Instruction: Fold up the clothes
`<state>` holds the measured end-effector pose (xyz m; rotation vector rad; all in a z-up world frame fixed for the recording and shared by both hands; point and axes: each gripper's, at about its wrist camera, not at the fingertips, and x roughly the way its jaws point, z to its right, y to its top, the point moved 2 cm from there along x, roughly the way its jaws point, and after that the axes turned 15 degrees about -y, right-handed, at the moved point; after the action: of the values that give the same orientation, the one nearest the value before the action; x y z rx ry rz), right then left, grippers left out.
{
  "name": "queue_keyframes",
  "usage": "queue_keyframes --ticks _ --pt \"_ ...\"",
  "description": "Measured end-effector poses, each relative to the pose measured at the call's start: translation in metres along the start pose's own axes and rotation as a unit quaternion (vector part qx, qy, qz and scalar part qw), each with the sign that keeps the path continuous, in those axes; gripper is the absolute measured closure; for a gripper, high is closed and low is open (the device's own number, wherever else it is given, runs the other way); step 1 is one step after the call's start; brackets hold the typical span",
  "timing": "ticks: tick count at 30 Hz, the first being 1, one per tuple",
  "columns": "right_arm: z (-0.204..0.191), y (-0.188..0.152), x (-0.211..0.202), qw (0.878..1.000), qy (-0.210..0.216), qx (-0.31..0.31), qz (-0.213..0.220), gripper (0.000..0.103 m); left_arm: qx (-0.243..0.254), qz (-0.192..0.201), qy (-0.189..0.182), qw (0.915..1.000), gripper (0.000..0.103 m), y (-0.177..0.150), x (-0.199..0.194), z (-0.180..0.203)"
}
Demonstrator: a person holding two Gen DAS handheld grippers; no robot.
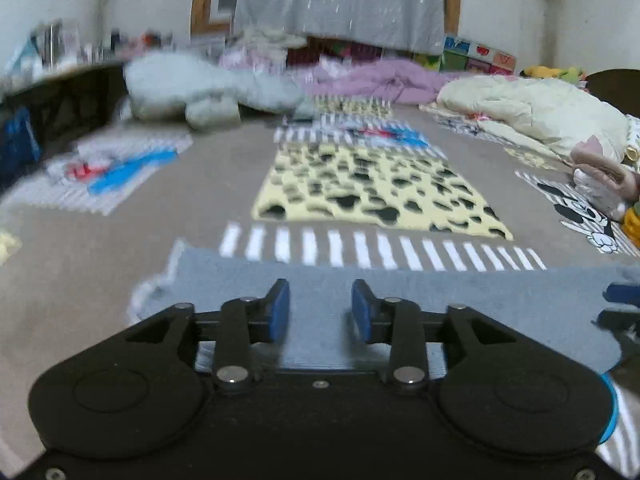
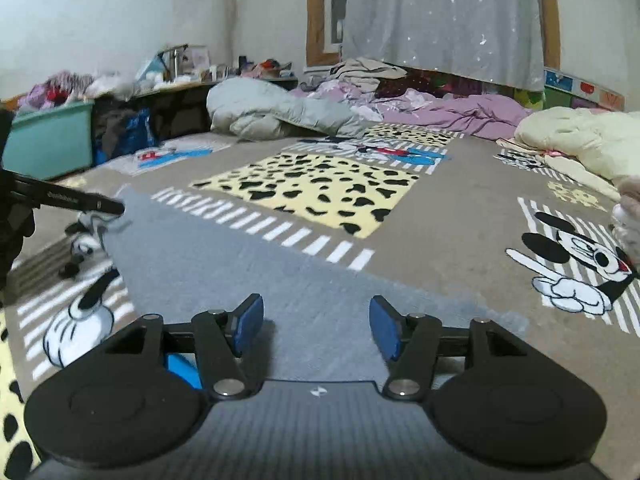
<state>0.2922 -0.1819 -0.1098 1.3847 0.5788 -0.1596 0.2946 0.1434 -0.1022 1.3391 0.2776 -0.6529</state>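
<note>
Lay flat under both claws: grey cloth (image 1: 440, 296), long axis running across from left gripper (image 1: 320, 310) to right gripper (image 2: 316, 326). Stood part-open, both sets of jaws, clamping nothing.

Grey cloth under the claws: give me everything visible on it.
The grey cloth looks like soft, fuzzy knit, plain grey, with a pale wavy trim along its left edge. It lies flat and spread on the patterned bedcover, its far edge straight, just short of a row of white dashes. Both claws, left claw and right claw, hover open over its near part; neither pinches it.
</note>
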Motion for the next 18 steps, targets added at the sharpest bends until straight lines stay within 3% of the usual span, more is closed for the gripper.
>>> queue_keyframes --ticks 1,3,4,6,10,15,18 --pt "0.002 -0.002 0.004 1.0 -0.001 0.001 -0.014 0.044 -0.008 -0.019 0.008 0.9997 0.058 -0.004 0.008 -0.004" --pt "0.006 -0.006 0.01 0.999 -0.003 0.002 -0.038 0.046 -0.003 -0.012 0.015 0.9998 0.059 -0.003 0.01 -0.005" --pt "0.007 -0.01 0.008 0.999 -0.003 0.003 -0.033 0.046 -0.001 0.001 0.016 0.9999 0.067 0.001 0.007 -0.001" --pt "0.01 -0.007 -0.002 1.0 -0.007 0.005 -0.019 0.047 0.005 0.041 -0.008 0.9991 0.067 0.008 -0.003 0.009" --pt "0.03 -0.007 -0.015 0.999 -0.031 0.031 0.001 0.047 0.044 0.053 -0.057 0.996 0.066 0.011 0.003 0.042" --pt "0.06 -0.006 -0.015 0.995 -0.052 0.081 0.007 0.048 0.082 0.047 -0.093 0.9912 0.066 0.012 0.029 0.08" --pt "0.066 -0.009 -0.005 0.995 -0.054 0.078 -0.01 0.053 0.073 -0.02 -0.077 0.9942 0.064 0.006 0.059 0.078"
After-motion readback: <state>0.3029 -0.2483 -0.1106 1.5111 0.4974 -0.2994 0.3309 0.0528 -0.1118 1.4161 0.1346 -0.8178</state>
